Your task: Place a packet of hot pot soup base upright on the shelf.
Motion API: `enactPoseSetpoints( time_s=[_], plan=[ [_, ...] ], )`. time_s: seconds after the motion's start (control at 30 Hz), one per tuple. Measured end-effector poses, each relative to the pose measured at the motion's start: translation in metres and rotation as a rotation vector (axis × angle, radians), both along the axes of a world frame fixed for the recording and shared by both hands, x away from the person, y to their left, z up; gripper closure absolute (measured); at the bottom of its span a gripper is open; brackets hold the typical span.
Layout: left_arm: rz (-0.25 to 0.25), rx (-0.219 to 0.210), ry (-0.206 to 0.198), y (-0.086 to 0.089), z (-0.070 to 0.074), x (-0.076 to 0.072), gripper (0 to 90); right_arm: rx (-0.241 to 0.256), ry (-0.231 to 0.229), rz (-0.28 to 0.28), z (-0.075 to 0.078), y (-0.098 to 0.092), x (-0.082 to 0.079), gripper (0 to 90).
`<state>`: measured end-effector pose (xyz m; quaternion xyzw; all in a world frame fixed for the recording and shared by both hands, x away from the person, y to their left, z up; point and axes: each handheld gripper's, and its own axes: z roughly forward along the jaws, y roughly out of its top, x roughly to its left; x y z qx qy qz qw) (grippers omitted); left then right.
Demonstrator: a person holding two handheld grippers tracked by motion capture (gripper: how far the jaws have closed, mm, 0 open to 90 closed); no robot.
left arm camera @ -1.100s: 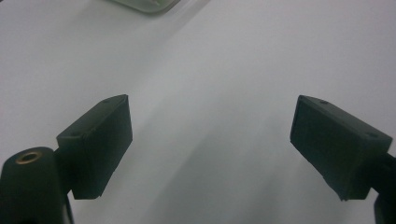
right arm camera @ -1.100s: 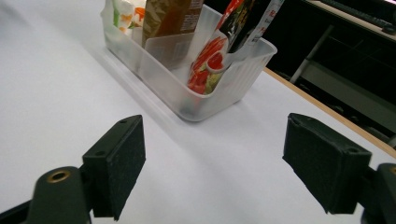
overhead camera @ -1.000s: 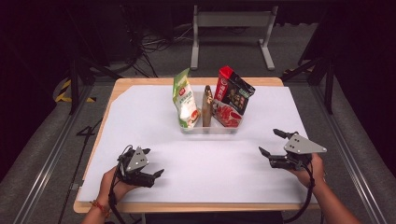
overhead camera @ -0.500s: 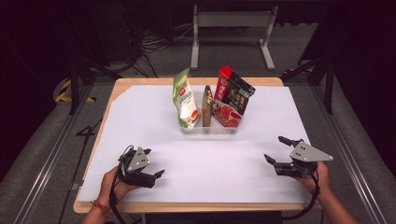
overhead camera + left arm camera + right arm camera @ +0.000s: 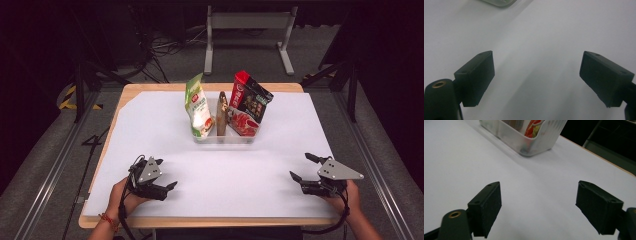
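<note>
Hands rest low at the table's (image 5: 150, 100) near corners, left gripper (image 5: 167, 180) and right gripper (image 5: 302, 166) fingers spread apart, empty.

I see the white table cover (image 5: 150, 130) lit bright and even, the floor around it nearly black. Soft short shadows lie right under the clear bin (image 5: 225, 136). Both gripper views are soft; the bin's corner (image 5: 499, 2) is blurred above the left jaws.
</note>
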<state>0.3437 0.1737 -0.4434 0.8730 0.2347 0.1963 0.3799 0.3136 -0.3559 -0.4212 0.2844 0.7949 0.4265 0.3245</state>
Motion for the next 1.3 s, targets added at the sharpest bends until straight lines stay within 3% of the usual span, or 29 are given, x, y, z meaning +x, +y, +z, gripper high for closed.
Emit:
enactPoseSetpoints(
  time_s=[0.6, 1.3],
  plan=[
    [-0.019, -0.006, 0.003, -0.006, 0.000, 0.010, 13.2, 0.005, 0.035, -0.008, -0.010, -0.012, -0.015, 20.1],
    [-0.027, -0.001, -0.002, -0.007, 0.001, 0.010, 13.2, -0.032, 0.015, -0.009, -0.009, -0.007, -0.018, 19.8]
  ],
)
